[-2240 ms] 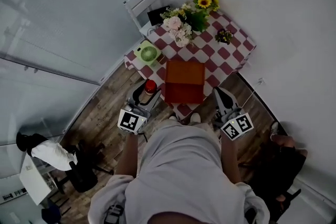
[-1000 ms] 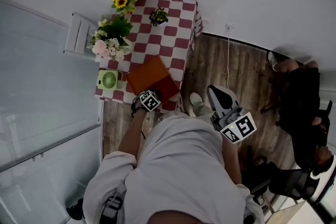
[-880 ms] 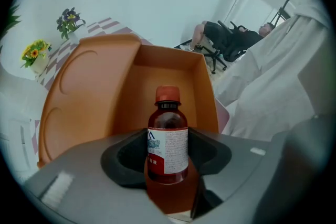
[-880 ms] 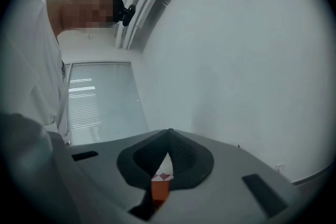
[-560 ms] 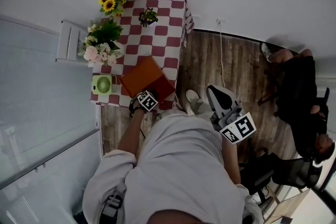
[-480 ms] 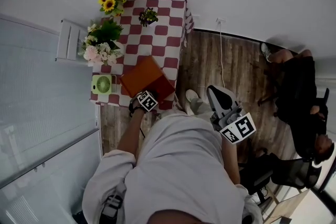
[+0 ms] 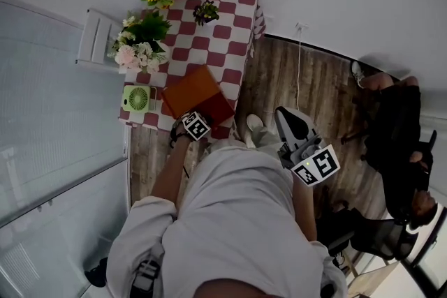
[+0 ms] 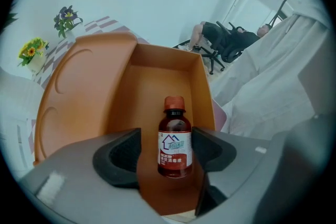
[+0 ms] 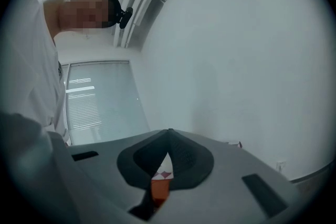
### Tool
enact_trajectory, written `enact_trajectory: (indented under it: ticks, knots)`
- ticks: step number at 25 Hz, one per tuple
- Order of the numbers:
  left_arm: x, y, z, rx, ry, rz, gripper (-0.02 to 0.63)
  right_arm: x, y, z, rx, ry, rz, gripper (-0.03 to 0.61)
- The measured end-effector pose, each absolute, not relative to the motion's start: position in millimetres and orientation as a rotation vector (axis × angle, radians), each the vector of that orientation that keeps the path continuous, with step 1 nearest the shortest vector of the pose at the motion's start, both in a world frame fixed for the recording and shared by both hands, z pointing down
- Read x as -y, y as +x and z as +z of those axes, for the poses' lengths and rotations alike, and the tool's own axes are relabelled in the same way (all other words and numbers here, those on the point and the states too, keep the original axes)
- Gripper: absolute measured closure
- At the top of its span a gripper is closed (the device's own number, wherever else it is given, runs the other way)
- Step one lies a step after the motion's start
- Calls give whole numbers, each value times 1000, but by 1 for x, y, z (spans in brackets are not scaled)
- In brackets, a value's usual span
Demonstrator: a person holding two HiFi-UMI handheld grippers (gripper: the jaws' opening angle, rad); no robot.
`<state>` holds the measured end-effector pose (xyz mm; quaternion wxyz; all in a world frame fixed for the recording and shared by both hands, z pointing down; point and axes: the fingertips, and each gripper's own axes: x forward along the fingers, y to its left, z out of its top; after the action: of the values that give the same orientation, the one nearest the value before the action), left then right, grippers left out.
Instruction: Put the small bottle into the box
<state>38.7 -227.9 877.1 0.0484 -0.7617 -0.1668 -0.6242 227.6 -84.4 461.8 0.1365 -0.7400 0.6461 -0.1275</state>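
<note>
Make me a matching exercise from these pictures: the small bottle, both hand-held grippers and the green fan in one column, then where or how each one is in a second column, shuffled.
Column one:
1. small brown bottle with a red cap
2. left hand-held gripper
3. right hand-held gripper
4. small green fan

Column two:
A. jaws together, nothing held
B. on the red-and-white checked tablecloth, beside the box
C. inside the open orange box
D. jaws apart, one on each side of the bottle

Pairs: 1-C, 2-D, 3-A, 4-B. The left jaws have just been opening, with the bottle between them.
</note>
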Motion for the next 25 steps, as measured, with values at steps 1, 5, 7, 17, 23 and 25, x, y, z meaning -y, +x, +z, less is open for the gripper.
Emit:
enact_trajectory:
  ticks: [1,5,7,17,23,25]
  knots:
    - [228,40,874,501,-2339,-1897,313,86,227,462,-1878,-2134,-370,577]
    - [228,46,853,443,-2461,-1847,367,91,225,461,-1906,-2098,-375,577]
    - [228,50,837,408,-2532,-1806,413,93,225,461,-1925,-2076,-378,577]
    - [227,61,714,43,-2846,-1362,612,123,203,452,-2092,-1887,-386,577]
    - [231,54,620,-244,-3112,-1003,615,150,179,448,-2253,-1740,-392,577]
    - [234,50,589,-372,-3153,-853,615,162,171,444,-2334,-1678,-384,577]
